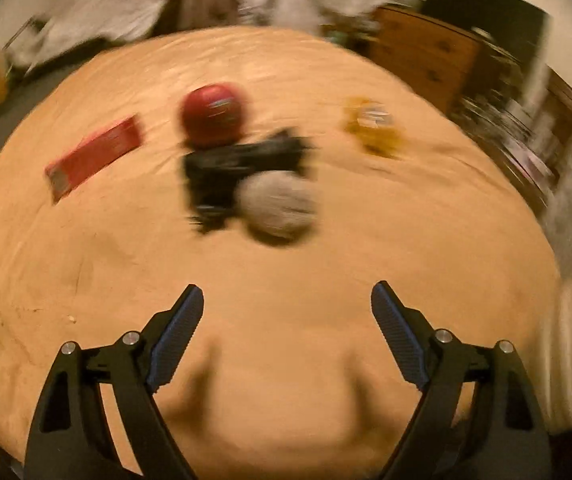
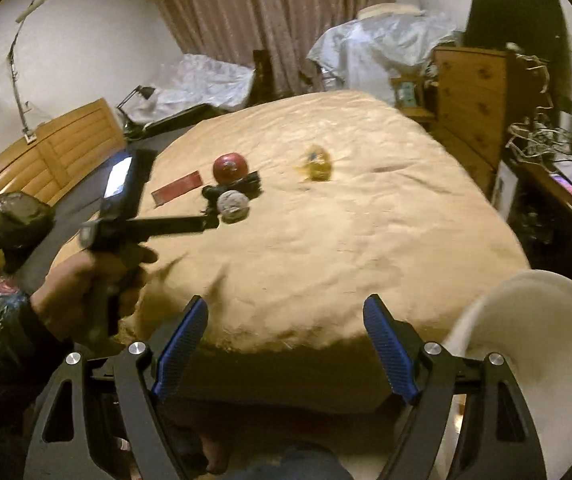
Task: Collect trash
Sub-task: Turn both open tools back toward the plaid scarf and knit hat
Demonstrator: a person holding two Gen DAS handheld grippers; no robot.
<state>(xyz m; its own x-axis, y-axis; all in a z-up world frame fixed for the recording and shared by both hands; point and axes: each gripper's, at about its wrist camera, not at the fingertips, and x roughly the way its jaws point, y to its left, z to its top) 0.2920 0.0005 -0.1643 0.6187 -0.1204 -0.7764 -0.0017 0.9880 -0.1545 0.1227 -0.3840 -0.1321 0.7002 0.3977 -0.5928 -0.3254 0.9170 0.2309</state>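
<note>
Two pairs of blue-padded fingers fill the bottom of the wrist views, and both stand spread with nothing between them. From the left wrist, the left gripper (image 1: pixel 286 332) hangs over bare tan bedspread (image 1: pixel 286 264), its own shadow falling on the cloth at the lower middle of the frame. From the right wrist, the right gripper (image 2: pixel 286 340) sits at the near edge of the bed, with a white bin (image 2: pixel 533 340) just beside its right finger at the lower right. At the left of that view a hand (image 2: pixel 86 292) in a dark sleeve holds the other tool, which reaches out over the bedspread (image 2: pixel 325 240) toward the middle of the frame.

Farther up, near the centre of both views, the trash lies in a loose row on the bed. A flat red packet (image 2: pixel 176 191) is leftmost. Next comes a round red lid or cap (image 2: pixel 230 167), with a crumpled black wrapper (image 2: pixel 250 184) right beside it and a grey paper ball (image 2: pixel 233 205) touching the wrapper's near side. Well apart to the right is a yellow wrapper (image 2: pixel 317 164). The left wrist view is blurred, so the same pieces show only as coloured shapes: packet (image 1: pixel 94 158), cap (image 1: pixel 214 114), black wrapper (image 1: pixel 242 168), grey ball (image 1: pixel 282 208), yellow wrapper (image 1: pixel 373 128).

Beyond the bed stand a wooden dresser (image 2: pixel 473 96), curtains (image 2: pixel 278 12) and covered heaps
</note>
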